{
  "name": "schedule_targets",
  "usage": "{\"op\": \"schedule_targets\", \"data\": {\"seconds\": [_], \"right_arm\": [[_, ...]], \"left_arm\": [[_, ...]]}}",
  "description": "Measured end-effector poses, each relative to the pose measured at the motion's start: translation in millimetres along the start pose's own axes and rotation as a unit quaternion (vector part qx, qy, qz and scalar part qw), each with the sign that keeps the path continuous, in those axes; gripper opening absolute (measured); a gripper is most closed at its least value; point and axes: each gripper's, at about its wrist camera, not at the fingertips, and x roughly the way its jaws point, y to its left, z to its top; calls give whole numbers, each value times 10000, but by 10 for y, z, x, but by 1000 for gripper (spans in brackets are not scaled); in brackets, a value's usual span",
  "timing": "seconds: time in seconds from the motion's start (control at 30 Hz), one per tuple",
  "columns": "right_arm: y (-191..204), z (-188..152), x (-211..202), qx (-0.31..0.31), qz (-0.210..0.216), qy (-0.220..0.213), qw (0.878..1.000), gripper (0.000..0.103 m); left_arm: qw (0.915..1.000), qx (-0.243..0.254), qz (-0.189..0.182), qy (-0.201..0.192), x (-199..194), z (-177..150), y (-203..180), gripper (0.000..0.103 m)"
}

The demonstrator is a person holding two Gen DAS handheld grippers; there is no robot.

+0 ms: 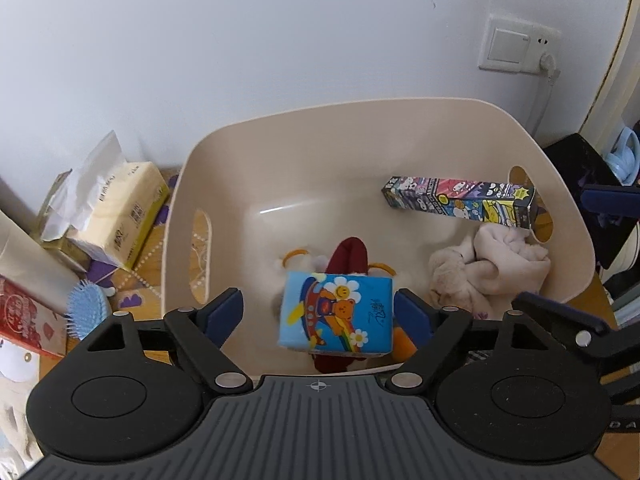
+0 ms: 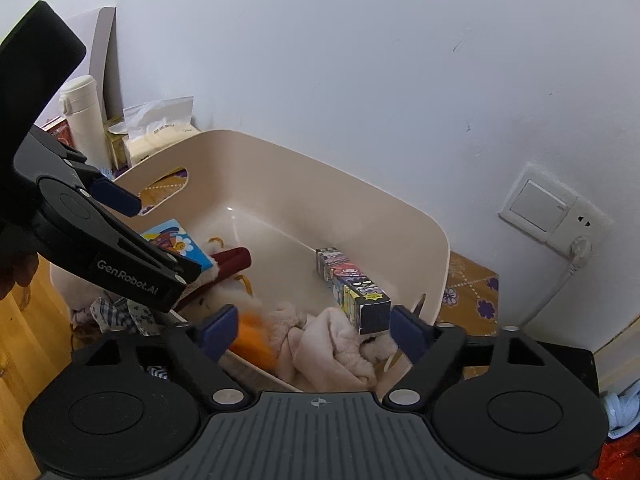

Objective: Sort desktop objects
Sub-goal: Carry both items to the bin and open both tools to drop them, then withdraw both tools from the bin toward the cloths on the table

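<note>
- Plainly, both grippers hung over the smooth beige plastic tub [image 1: 400,128] with fingers spread wide, gripping nothing.
- Left gripper [image 1: 318,314]: the soft blue cartoon-printed tissue pack [image 1: 336,314] sat loose between its fingers, atop a plush toy; it could slide off.
- Right gripper [image 2: 312,330]: the stiff printed carton [image 2: 352,288], at 12 o'clock, leaned on crumpled pink cloth [image 2: 332,344] and might topple.

Bin [image 1: 400,128] against the wall at desk's back edge. Inside: tissue pack [image 1: 336,312] on plush toy [image 1: 348,256], cloth [image 1: 492,268] right, carton [image 1: 460,200] behind it. Tissue box [image 1: 120,216] left of bin.
</note>
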Motion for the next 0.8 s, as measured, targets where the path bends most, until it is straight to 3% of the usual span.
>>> {"op": "schedule_targets", "data": {"seconds": [0.5, 0.8], "right_arm": [[127, -127, -348, 488, -281, -198, 9982, 100], [199, -346, -464, 651, -469, -29, 9968, 103]], "left_arm": [[9994, 220, 34, -270, -357, -229, 208, 84], [9991, 301, 74, -284, -483, -434, 454, 84]]}}
